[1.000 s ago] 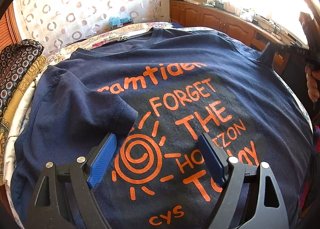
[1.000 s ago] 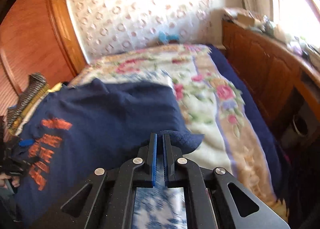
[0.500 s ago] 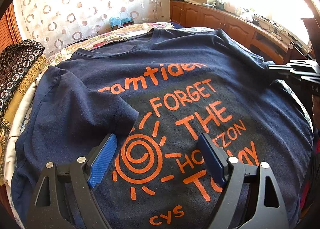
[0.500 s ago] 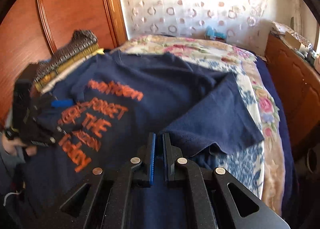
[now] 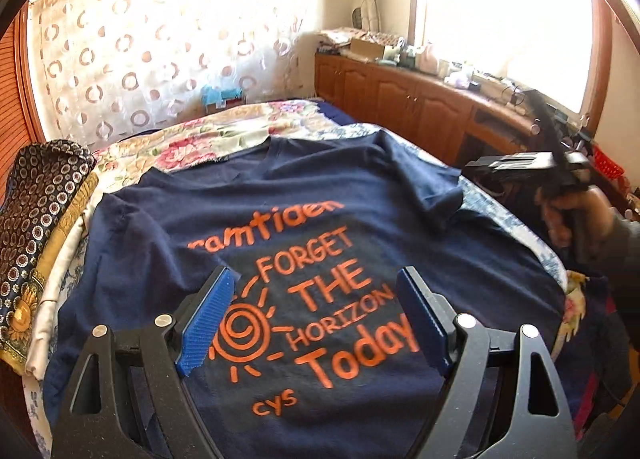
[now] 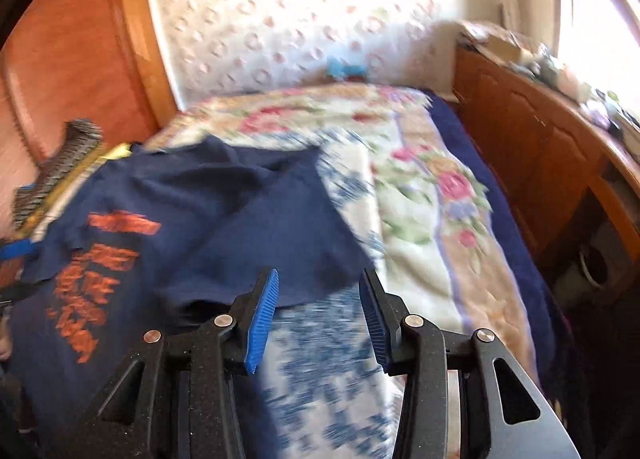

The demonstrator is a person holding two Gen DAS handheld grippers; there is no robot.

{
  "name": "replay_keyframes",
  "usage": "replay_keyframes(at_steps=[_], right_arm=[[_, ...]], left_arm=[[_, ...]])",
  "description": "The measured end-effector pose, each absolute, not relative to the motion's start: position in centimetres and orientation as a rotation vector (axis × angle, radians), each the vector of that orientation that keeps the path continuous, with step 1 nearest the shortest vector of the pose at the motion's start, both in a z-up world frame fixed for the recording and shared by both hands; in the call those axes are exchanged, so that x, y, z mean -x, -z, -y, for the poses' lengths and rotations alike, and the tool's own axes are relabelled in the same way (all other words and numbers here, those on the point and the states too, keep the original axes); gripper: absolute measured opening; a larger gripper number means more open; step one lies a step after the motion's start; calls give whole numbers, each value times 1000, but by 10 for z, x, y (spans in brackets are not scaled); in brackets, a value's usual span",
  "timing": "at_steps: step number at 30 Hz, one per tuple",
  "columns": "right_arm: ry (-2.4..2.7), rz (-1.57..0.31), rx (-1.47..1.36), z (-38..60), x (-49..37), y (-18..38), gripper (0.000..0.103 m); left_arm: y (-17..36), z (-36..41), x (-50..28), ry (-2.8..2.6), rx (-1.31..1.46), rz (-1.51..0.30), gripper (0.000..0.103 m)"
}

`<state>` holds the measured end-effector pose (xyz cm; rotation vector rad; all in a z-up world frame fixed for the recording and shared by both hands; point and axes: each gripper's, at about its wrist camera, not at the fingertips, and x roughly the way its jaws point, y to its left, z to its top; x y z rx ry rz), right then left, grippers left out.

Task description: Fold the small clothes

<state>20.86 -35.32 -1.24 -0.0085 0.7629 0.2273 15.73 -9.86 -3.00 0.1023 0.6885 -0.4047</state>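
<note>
Navy T-shirt [image 5: 304,227] flat on floral bedspread [image 6: 420,195], folded fabrics [image 5: 36,227] beside, both hand-held grippers spread, right just opening, empty.

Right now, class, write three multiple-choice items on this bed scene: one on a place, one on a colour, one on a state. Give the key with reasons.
1. Where does the folded stack of patterned fabrics lie?
A. On the wooden cabinet
B. On the bed beside the dark navy cotton T-shirt, on the left in the left wrist view
C. On top of the shirt's print

2. What colour is the shirt's lettering?
A. Orange
B. White
C. Green

3. How does the right gripper stand?
A. Shut on the sleeve
B. Shut on nothing
C. Open, clamping nothing

Key: B, the stack sits at the shirt's left edge; A, the words and sun show orange; C, its jaws have just been opening, blue pads apart, the sleeve lying free beyond them.
</note>
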Motion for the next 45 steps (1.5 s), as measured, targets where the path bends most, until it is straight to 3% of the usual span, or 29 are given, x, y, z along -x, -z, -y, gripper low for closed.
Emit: replay_keyframes(at_steps=[11, 12, 16, 19, 32, 42, 45], right_arm=[[-158, -828, 60, 341, -249, 35, 44], [-159, -825, 70, 342, -253, 37, 41], [-175, -818, 128, 331, -261, 42, 6], [-220, -813, 153, 323, -259, 39, 2], [-520, -647, 182, 232, -247, -38, 2], [-611, -719, 231, 170, -288, -33, 2], [-571, -735, 250, 167, -301, -27, 26]], left_arm=[[33, 90, -157, 387, -80, -688, 84], [34, 89, -157, 386, -76, -691, 84], [36, 86, -155, 381, -74, -693, 84], [38, 81, -155, 372, -71, -694, 84], [37, 33, -154, 290, -8, -686, 84], [46, 13, -152, 255, 16, -699, 84], [48, 6, -153, 243, 21, -702, 84]])
